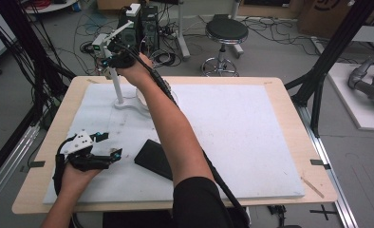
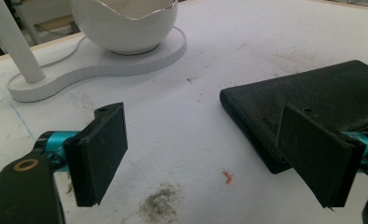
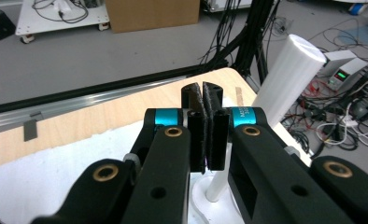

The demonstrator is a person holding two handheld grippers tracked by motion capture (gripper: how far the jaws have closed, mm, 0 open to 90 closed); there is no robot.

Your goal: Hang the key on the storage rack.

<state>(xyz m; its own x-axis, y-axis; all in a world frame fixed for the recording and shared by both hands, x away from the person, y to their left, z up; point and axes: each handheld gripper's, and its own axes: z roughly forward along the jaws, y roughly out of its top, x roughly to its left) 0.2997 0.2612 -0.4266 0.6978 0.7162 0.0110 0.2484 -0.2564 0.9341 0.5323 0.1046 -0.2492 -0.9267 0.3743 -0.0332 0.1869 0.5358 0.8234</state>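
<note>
The black wallet lies flat on the white mat, near my edge of the table, and my right forearm crosses over it in the high view, so its right end is hidden there. In the left gripper view its far end runs off the frame and the right jaw covers a corner.

My left gripper hangs low over the mat just left of the wallet, jaws wide apart, nothing between them and nothing touching. In its own view the wallet sits just past the right jaw, with a grey smudge and a tiny red scrap on the mat between the jaws.

My right gripper is up at the far left corner, beside the top of the white post on the stand. Its jaws are pressed together; I can't make out anything pinched in there. The white bowl sits on the stand's base, mostly behind my arm from above.
</note>
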